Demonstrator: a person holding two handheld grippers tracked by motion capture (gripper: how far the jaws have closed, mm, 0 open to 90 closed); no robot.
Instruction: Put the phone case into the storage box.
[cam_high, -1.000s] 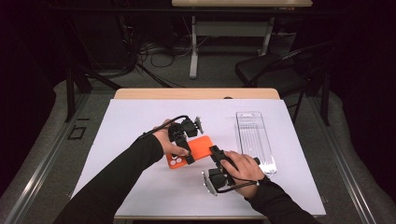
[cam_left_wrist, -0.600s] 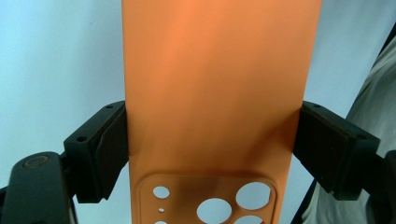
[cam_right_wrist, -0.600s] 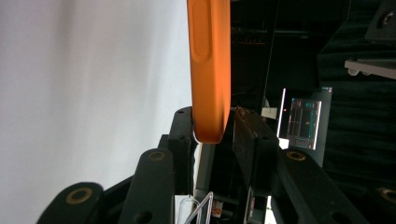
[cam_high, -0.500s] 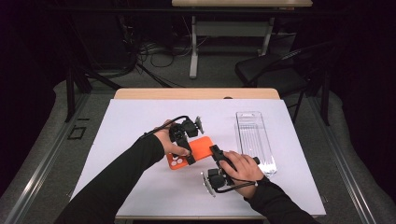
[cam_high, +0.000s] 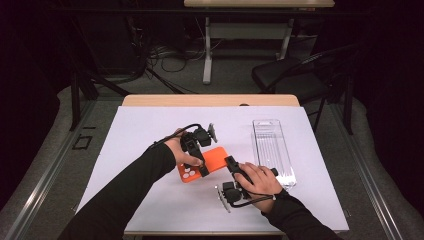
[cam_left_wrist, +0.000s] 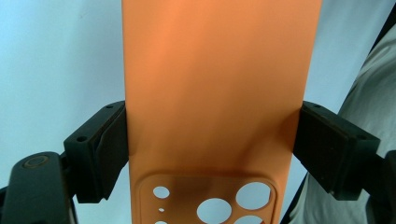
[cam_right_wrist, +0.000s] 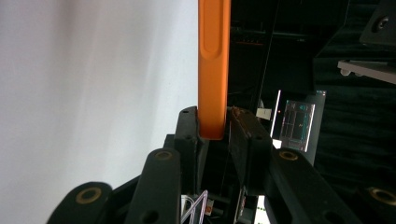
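Observation:
An orange phone case (cam_high: 218, 157) with several camera holes is held just above the white table cover (cam_high: 150, 125), between both hands. My left gripper (cam_high: 200, 160) spans its width; in the left gripper view the pads (cam_left_wrist: 100, 149) press on the two long sides of the case (cam_left_wrist: 219, 93). My right gripper (cam_high: 230, 162) comes in from the near right. Its jaws have just been closing on the case's thin edge (cam_right_wrist: 214, 70), and both pads (cam_right_wrist: 189, 128) now touch it.
A clear, long plastic box (cam_high: 272, 150) lies on the cover to the right of the hands. The wooden table edge (cam_high: 210, 100) runs along the far side. Beyond it are a dark chair (cam_high: 300, 75), cables and another table's legs.

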